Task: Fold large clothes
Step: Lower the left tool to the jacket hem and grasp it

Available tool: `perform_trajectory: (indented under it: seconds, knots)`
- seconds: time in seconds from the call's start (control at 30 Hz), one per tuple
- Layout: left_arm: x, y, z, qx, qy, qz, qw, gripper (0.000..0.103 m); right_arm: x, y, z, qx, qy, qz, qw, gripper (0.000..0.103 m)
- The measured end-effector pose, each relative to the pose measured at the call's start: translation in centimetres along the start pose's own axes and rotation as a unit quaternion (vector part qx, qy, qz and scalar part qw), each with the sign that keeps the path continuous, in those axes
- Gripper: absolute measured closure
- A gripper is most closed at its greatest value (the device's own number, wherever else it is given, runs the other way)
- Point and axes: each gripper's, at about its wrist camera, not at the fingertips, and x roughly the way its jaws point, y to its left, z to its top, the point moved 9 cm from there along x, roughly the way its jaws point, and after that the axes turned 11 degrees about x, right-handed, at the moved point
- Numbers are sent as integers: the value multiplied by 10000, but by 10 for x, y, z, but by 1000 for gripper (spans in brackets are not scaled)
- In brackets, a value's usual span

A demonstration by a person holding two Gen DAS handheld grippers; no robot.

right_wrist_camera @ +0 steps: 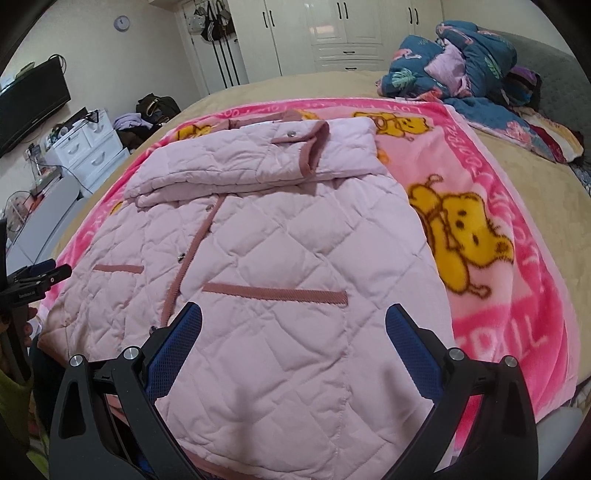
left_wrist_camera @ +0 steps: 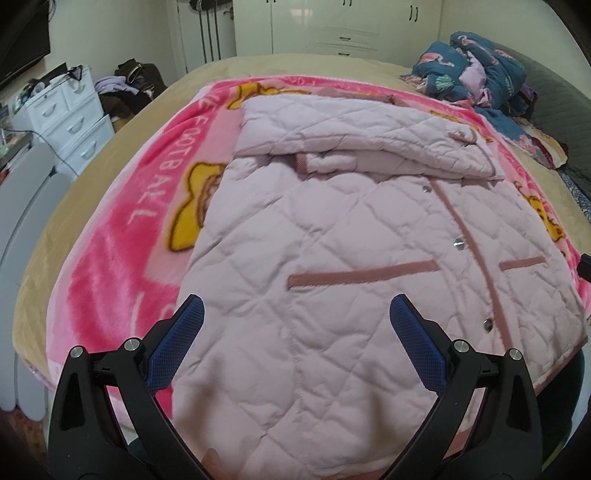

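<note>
A pale pink quilted jacket (left_wrist_camera: 332,240) with dusty-rose trim lies front-up on a pink cartoon blanket (left_wrist_camera: 122,236) on the bed. Both sleeves are folded across its chest. My left gripper (left_wrist_camera: 295,317) is open and empty, hovering over the jacket's hem on its left half. In the right wrist view the same jacket (right_wrist_camera: 280,229) fills the centre, on the blanket (right_wrist_camera: 498,295). My right gripper (right_wrist_camera: 293,319) is open and empty over the hem's right half, just below a pocket trim. The left gripper also shows at that view's left edge (right_wrist_camera: 40,273).
A heap of dark blue floral bedding (right_wrist_camera: 461,62) lies at the bed's far right. White drawers (left_wrist_camera: 66,114) and a bag with clothes (left_wrist_camera: 136,81) stand left of the bed. White wardrobes (right_wrist_camera: 347,33) line the back wall. A black TV (right_wrist_camera: 33,103) hangs at left.
</note>
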Motion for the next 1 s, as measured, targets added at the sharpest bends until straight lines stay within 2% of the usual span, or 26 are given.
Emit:
perform_trajectory:
  seconds: [0.43,0.63,0.8,1.0]
  knots:
    - [6,28,-34,-139,346,185,9991,8,3,-24,-16,142,196,-186,9995,4]
    - [11,42,-60,-412,617,1,9972,8,3,-35,-23,201,260,-279,9991,4]
    - [13,48,-84,-699,838,-296,9936,8,2,-46,-27,300,302,-317,9986,4]
    - [7,42,-91,-608,784,-442,9941,10,-1,-56,-32,396,364,-365,9979,4]
